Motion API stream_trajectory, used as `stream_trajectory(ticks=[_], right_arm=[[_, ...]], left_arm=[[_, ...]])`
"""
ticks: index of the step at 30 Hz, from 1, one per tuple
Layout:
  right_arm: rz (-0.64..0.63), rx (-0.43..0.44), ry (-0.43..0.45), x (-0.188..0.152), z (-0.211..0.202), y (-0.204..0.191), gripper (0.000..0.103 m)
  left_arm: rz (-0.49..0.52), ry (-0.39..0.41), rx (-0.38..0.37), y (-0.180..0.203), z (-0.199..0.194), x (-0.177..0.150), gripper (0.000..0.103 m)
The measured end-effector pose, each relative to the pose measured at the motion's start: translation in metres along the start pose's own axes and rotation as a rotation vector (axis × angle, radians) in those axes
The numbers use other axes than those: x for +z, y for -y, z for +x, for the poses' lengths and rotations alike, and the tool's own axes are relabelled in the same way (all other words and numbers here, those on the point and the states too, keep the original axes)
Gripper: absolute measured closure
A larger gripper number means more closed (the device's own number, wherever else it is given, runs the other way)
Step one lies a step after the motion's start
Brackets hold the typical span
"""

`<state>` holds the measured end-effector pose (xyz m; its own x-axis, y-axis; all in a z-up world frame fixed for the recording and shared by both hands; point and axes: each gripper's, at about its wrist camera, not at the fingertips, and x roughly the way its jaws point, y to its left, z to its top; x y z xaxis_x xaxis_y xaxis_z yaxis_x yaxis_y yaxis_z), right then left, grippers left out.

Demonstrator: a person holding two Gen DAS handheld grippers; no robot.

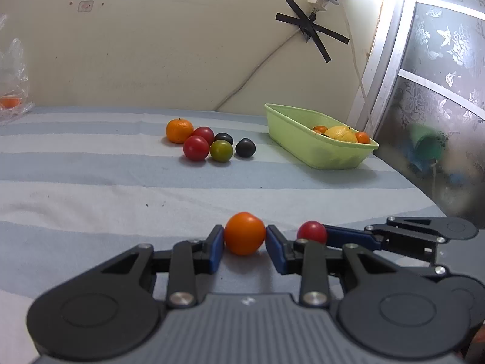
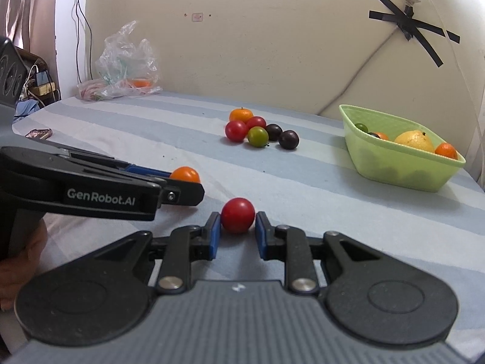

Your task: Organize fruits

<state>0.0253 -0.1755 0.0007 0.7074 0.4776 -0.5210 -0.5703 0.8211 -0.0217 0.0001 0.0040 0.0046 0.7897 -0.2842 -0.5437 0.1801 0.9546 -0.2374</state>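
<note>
My left gripper (image 1: 245, 242) is shut on an orange tomato (image 1: 245, 233) low over the striped cloth. My right gripper (image 2: 237, 226) is shut on a red tomato (image 2: 238, 214), which also shows in the left wrist view (image 1: 312, 232) beside the left gripper. The left gripper (image 2: 182, 182) with its orange tomato (image 2: 185, 174) shows at the left of the right wrist view. A cluster lies farther back: a mandarin (image 1: 179, 130), two red tomatoes (image 1: 196, 147), a green one (image 1: 221, 150) and two dark plums (image 1: 245, 147). A green basket (image 1: 321, 154) holds a lemon (image 1: 342, 133) and small fruits.
A clear plastic bag (image 2: 127, 63) with an orange fruit lies at the far left by the wall. A cable (image 1: 251, 72) hangs on the wall behind. A mirrored panel (image 1: 439, 91) stands at the right. The cloth's right edge runs just past the basket.
</note>
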Motion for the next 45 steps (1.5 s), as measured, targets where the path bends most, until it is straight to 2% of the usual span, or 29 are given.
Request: stream_trajectory(ticks=[10, 24, 30, 45], right_arm=[[0.012, -0.018, 0.001, -0.0006, -0.0002, -0.0013, 0.072], [0.017, -0.03, 0.001, -0.0006, -0.0002, -0.0022, 0.07], [0.033, -0.034, 0.001, -0.0007, -0.0003, 0.0007, 0.066], [0.03, -0.035, 0.002, -0.0011, -0.0008, 0.001, 0.066]], left_arm=[[0.008, 0.0, -0.009, 0.0002, 0.0002, 0.0003, 0.066], [0.006, 0.003, 0.001, 0.002, 0.0005, 0.0003, 0.064], [0.004, 0.003, -0.001, 0.0014, 0.0015, 0.0005, 0.061], [-0.008, 0.009, 0.003, -0.0012, 0.0009, 0.0008, 0.063]])
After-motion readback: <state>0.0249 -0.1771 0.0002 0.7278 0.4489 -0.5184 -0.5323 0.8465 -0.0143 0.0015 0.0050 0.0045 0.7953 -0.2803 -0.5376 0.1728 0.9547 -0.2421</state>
